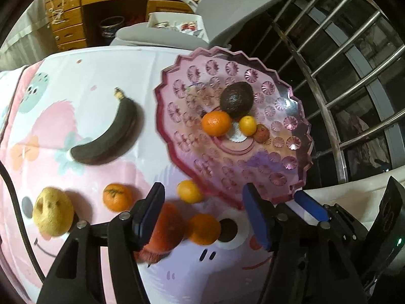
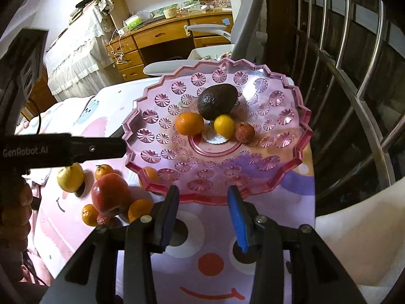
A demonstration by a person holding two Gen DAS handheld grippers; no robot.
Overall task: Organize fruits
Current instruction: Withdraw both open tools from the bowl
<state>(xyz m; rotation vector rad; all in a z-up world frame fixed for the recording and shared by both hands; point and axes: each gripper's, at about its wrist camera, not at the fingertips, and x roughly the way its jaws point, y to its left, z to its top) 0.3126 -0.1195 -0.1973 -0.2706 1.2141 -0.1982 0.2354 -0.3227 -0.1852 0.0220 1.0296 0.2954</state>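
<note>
A pink scalloped plate (image 1: 286, 167) (image 2: 162, 152) holds a dark avocado (image 1: 236, 98) (image 2: 217, 101), an orange (image 1: 216, 123) (image 2: 189, 123), a small yellow fruit (image 1: 247, 125) (image 2: 224, 126) and a small reddish fruit (image 1: 262, 133) (image 2: 245, 131). On the cloth lie a blackened banana (image 1: 108, 133), a yellow pear (image 1: 53, 211) (image 2: 70, 178), a red apple (image 1: 167, 224) (image 2: 110, 193) and several tangerines (image 1: 117, 197). My left gripper (image 1: 202, 215) is open above the apple and a tangerine (image 1: 203, 228). My right gripper (image 2: 203, 217) is open and empty at the plate's near rim.
A patterned pink cloth (image 1: 76, 81) covers the bed. A metal railing (image 1: 336, 96) runs along the right. A grey chair (image 2: 202, 58) and a wooden desk (image 2: 164, 38) stand behind. The left gripper's body (image 2: 63, 149) crosses the right wrist view.
</note>
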